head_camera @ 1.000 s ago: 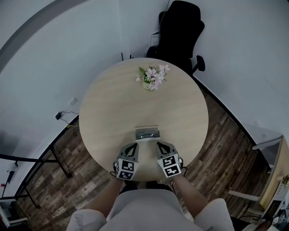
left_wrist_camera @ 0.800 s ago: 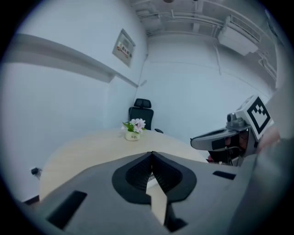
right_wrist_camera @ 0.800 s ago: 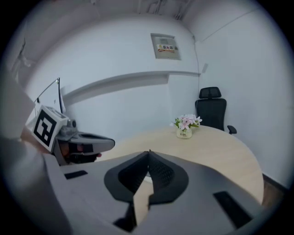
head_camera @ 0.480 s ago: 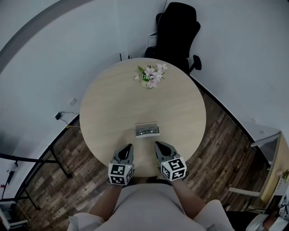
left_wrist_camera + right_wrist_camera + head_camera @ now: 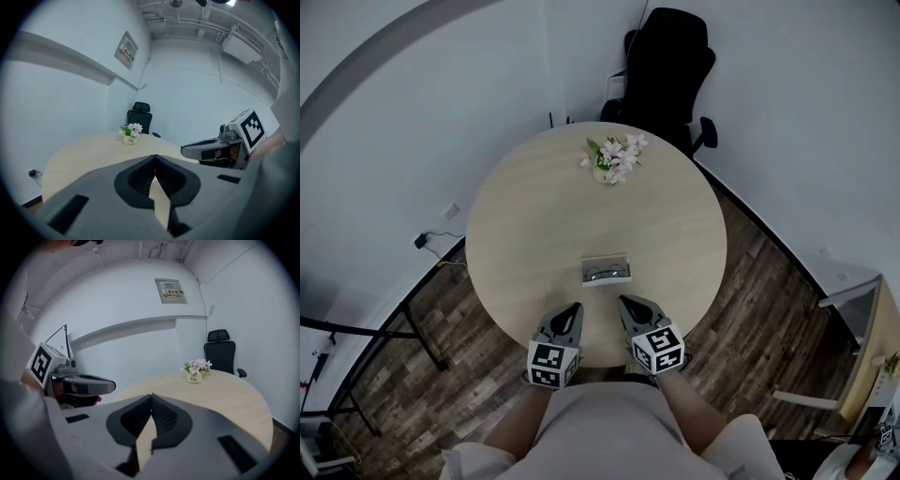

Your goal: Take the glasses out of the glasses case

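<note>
An open grey glasses case (image 5: 606, 271) lies on the round wooden table (image 5: 534, 225), with dark-framed glasses lying inside it. Both grippers hover at the table's near edge, a short way in front of the case and apart from it. My left gripper (image 5: 577, 307) is shut and empty; its jaws meet tip to tip in the left gripper view (image 5: 154, 157). To its right, my right gripper (image 5: 622, 301) is also shut with nothing in it, as the right gripper view (image 5: 151, 395) confirms. The case is hidden in both gripper views.
A small pot of pink flowers (image 5: 612, 161) stands at the far side of the table. A black office chair (image 5: 666, 66) sits behind the table by the white wall. Wooden floor surrounds the table; a cable and plug (image 5: 427, 241) lie at the left.
Both grippers have drawn back from the case toward the person, risen a little and rolled. The case and glasses have not moved.
</note>
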The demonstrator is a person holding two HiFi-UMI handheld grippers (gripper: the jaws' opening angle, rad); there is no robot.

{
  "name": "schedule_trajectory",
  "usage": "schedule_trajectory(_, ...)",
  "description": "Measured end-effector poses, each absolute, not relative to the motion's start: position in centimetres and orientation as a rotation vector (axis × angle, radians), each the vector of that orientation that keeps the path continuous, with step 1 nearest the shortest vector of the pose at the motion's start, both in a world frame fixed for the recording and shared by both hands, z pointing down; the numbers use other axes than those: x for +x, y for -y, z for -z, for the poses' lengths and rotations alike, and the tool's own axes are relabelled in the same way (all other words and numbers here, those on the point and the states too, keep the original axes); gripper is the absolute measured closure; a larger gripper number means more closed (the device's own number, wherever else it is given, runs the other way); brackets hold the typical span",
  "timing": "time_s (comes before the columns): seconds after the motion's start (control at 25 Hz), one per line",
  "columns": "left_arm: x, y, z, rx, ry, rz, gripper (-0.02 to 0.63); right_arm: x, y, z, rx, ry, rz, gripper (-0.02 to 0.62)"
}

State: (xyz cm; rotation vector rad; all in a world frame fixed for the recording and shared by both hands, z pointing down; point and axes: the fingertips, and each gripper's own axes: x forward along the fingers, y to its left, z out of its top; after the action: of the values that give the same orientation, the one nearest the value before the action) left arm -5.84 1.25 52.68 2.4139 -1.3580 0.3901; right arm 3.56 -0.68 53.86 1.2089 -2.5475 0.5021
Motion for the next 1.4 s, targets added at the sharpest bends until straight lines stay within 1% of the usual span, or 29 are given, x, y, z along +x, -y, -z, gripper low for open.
schedule_trajectory(0.16,-5.5,-1.6,-52.8,2.429,1.344,-0.403,0.598,3.3,1.1,-54.7,1.107,2.484,-0.330,0.581)
schedule_trajectory(0.32,-6.1,-2.1,-53.1,2.421,1.358,-0.418,0.598,2.4,1.9,-56.4,0.893,2.355,-0.062,0.578)
schedule_trajectory(0.4,-6.5,-2.3,-53.2,2.409,1.367,-0.426,0.598,2.0,2.6,-57.7,0.794,2.300,0.019,0.577)
schedule_trajectory(0.44,-6.7,-2.4,-53.4,2.402,1.372,-0.430,0.598,1.8,3.1,-58.3,0.757,2.273,0.050,0.568)
schedule_trajectory(0.48,-6.9,-2.5,-53.4,2.397,1.377,-0.434,0.598,1.6,3.7,-59.0,0.723,2.244,0.080,0.515)
schedule_trajectory(0.56,-7.6,-2.7,-53.6,2.384,1.392,-0.445,0.598,1.2,4.9,-60.7,0.656,2.185,0.139,0.508)
schedule_trajectory(0.68,-8.5,-3.1,-54.0,2.359,1.417,-0.468,0.598,0.8,6.5,-63.7,0.550,2.095,0.214,0.517)
schedule_trajectory(0.76,-9.1,-3.3,-54.2,2.340,1.432,-0.478,0.598,0.5,7.4,-65.6,0.482,2.039,0.252,0.529)
schedule_trajectory(1.04,-11.1,-3.9,-55.3,2.272,1.471,-0.509,0.598,0.1,9.9,-71.1,0.293,1.882,0.301,0.529)
schedule_trajectory(1.4,-12.1,-3.5,-56.4,2.253,1.469,-0.558,0.598,-0.7,11.3,-74.6,0.157,1.789,0.256,0.529)
